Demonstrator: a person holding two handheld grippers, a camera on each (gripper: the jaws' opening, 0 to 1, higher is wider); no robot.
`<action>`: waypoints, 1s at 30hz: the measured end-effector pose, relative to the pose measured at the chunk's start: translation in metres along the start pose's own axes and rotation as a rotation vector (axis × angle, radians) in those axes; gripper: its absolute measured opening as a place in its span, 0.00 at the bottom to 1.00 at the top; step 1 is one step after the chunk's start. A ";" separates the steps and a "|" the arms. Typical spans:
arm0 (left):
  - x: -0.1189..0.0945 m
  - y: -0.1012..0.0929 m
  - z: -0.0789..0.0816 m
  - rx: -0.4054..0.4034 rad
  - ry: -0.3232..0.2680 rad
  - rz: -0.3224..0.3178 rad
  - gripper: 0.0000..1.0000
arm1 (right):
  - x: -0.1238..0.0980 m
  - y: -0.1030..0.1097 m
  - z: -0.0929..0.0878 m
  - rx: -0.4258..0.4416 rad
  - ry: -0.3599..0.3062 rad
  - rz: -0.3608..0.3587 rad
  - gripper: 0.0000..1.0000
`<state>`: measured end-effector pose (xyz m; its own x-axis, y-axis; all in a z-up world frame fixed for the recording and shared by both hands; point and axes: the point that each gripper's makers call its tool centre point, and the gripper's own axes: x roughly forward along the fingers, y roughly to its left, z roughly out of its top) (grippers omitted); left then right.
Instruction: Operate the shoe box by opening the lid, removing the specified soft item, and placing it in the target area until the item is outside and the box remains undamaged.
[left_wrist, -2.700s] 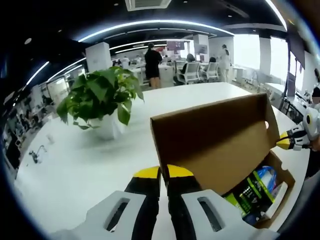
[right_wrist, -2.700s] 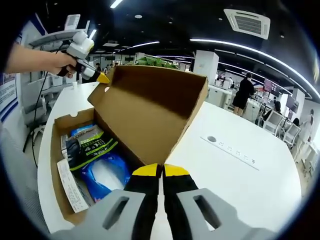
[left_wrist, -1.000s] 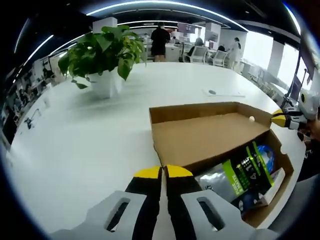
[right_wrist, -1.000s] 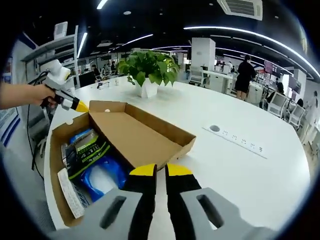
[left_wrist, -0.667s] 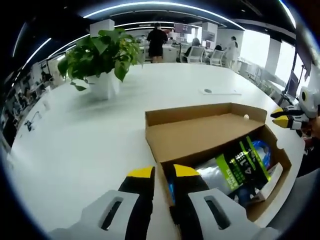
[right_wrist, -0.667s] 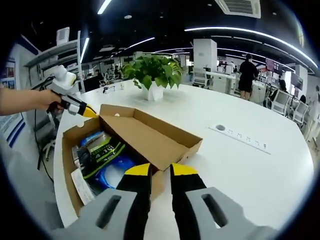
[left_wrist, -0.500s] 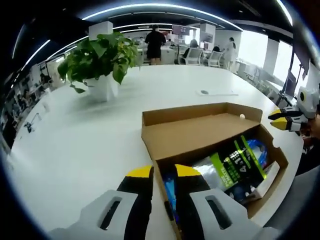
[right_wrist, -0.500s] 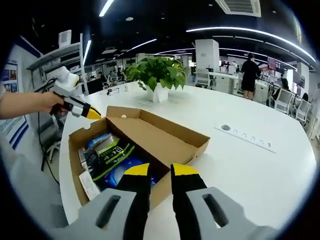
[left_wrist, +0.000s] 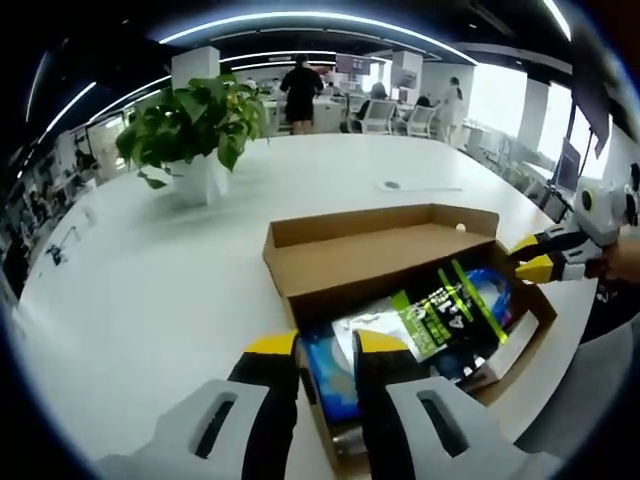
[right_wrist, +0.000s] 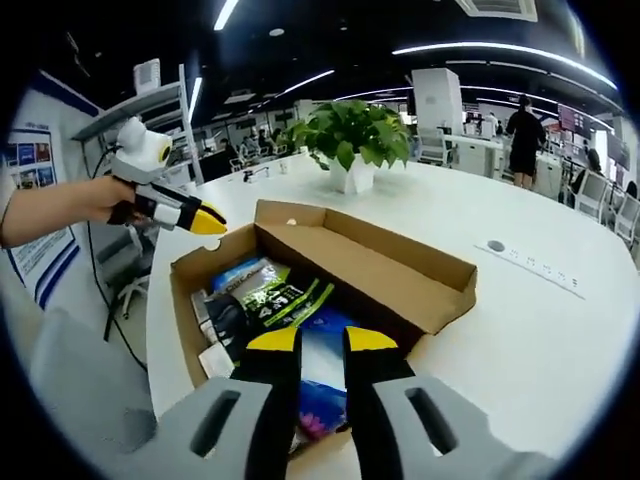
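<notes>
Left tool (left_wrist: 325, 345): two black jaws with yellow tips rise from the bottom of the left gripper view; a narrow gap stands between them, nothing is held, and the tips hang over the near end of the box.
Right tool (right_wrist: 322, 340): same build in the right gripper view, jaws slightly apart, empty, tips over the near end of the box; it also enters the left gripper view from the right (left_wrist: 533, 257), held in a hand, its yellow tips close beside the far corner of the box.
Left tool, second sighting (right_wrist: 207, 219): enters the right gripper view from the left, gripped by a person's hand (right_wrist: 112, 200), tip near the box's far left corner.
Shoe box (left_wrist: 310, 312): brown corrugated cardboard, rectangular, open, lying on the worktop.
Lid (right_wrist: 385, 262): hinged along one long side and folded back nearly flat; a small round hole shows near one corner.
Soft item (right_wrist: 268, 296): a glossy black pack with green stripes and white print, lying inside the box on top of the other contents.
Blue pack (right_wrist: 322, 368): shiny blue and white plastic, in the box beneath and beside the black pack.
White slip (right_wrist: 216, 362): a flat strip along one box wall.
Worktop (left_wrist: 150, 280): broad, smooth, white, rounded at its edge.
Potted plant (left_wrist: 195, 125): broad green leaves in a white pot, standing beyond the box and well apart from it.
Socket strip (right_wrist: 530, 261): a flat white strip on the worktop, beyond the lid.
Background: office desks, chairs and standing people under long ceiling lights.
</notes>
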<state>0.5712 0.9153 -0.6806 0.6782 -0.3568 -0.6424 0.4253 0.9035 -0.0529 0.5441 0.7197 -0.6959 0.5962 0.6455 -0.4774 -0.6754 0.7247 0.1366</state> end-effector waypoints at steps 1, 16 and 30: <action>-0.001 -0.001 -0.001 -0.001 0.000 -0.002 0.20 | 0.002 0.002 -0.001 0.001 0.004 0.006 0.14; -0.018 -0.014 -0.003 0.006 -0.018 -0.020 0.22 | 0.033 0.026 -0.013 0.067 0.078 0.077 0.16; -0.021 -0.022 -0.012 0.005 -0.009 -0.038 0.22 | 0.053 0.028 -0.023 0.107 0.127 0.067 0.08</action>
<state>0.5408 0.9061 -0.6752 0.6667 -0.3932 -0.6332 0.4540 0.8880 -0.0734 0.5469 0.7683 -0.7368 0.4872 0.6627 -0.5688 -0.6574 0.7070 0.2606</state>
